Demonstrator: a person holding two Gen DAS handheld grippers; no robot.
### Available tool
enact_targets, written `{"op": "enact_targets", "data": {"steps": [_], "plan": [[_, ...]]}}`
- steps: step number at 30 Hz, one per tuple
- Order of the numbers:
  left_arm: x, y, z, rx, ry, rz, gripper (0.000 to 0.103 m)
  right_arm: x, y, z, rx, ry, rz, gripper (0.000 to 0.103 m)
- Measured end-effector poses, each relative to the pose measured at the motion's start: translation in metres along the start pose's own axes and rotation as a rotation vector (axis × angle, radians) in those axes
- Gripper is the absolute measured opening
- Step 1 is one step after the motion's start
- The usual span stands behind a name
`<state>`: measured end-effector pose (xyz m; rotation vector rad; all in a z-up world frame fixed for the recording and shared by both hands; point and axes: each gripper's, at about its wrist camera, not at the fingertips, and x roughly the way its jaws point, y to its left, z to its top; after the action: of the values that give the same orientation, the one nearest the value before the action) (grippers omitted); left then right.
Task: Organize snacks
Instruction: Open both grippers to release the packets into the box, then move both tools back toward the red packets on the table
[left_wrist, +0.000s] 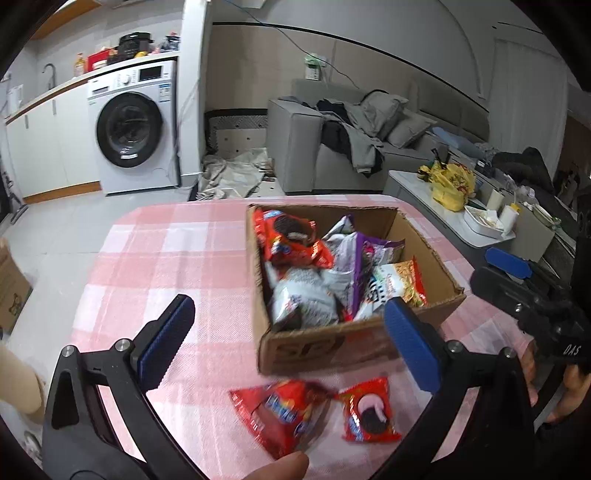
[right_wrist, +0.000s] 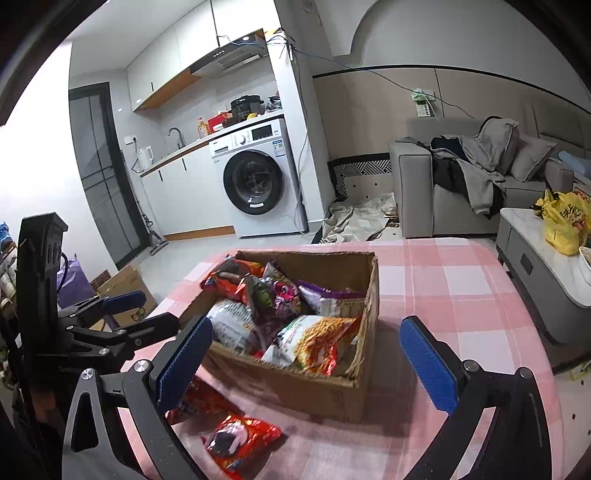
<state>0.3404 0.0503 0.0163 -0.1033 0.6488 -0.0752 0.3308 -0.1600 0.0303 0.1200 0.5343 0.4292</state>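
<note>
A cardboard box (left_wrist: 332, 343) full of snack packets stands on a pink checked tablecloth (left_wrist: 166, 258). Two red cookie packets lie in front of it: a larger one (left_wrist: 284, 417) and a smaller one (left_wrist: 369, 413). My left gripper (left_wrist: 291, 339) is open and empty above them, near the box's front wall. My right gripper (right_wrist: 306, 354) is open and empty before the box (right_wrist: 295, 387); the red packets (right_wrist: 240, 443) lie below its left finger. The right gripper also shows at the right edge of the left wrist view (left_wrist: 517, 273), the left gripper at the left of the right wrist view (right_wrist: 122, 306).
A washing machine (left_wrist: 133, 129) and kitchen counter stand beyond the table on the left. A grey sofa (left_wrist: 369, 136) with clothes and a low table (left_wrist: 461, 214) with a yellow bag are on the right. A cardboard carton (right_wrist: 122, 291) sits on the floor.
</note>
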Motion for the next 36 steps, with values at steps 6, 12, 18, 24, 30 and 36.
{"op": "enact_targets", "data": {"steps": [6, 12, 18, 24, 30, 36], "plan": [[-0.031, 0.018, -0.016, -0.015, 0.001, 0.038, 0.102, -0.008, 0.005, -0.01, 0.012, 0.036, 0.022, 0.103], [-0.049, 0.021, -0.041, -0.013, 0.014, 0.052, 0.102, -0.013, 0.021, -0.028, -0.047, 0.078, -0.008, 0.103], [-0.051, 0.022, -0.062, -0.016, 0.042, 0.063, 0.102, -0.015, 0.027, -0.043, -0.042, 0.109, 0.01, 0.103], [-0.044, 0.023, -0.073, -0.026, 0.071, 0.056, 0.102, -0.006, 0.032, -0.058, -0.036, 0.158, 0.017, 0.103], [-0.028, 0.027, -0.078, -0.024, 0.103, 0.071, 0.102, 0.011, 0.038, -0.071, -0.03, 0.221, 0.013, 0.103], [-0.013, 0.027, -0.086, 0.005, 0.144, 0.088, 0.102, 0.024, 0.04, -0.086, -0.024, 0.274, 0.013, 0.103]]}}
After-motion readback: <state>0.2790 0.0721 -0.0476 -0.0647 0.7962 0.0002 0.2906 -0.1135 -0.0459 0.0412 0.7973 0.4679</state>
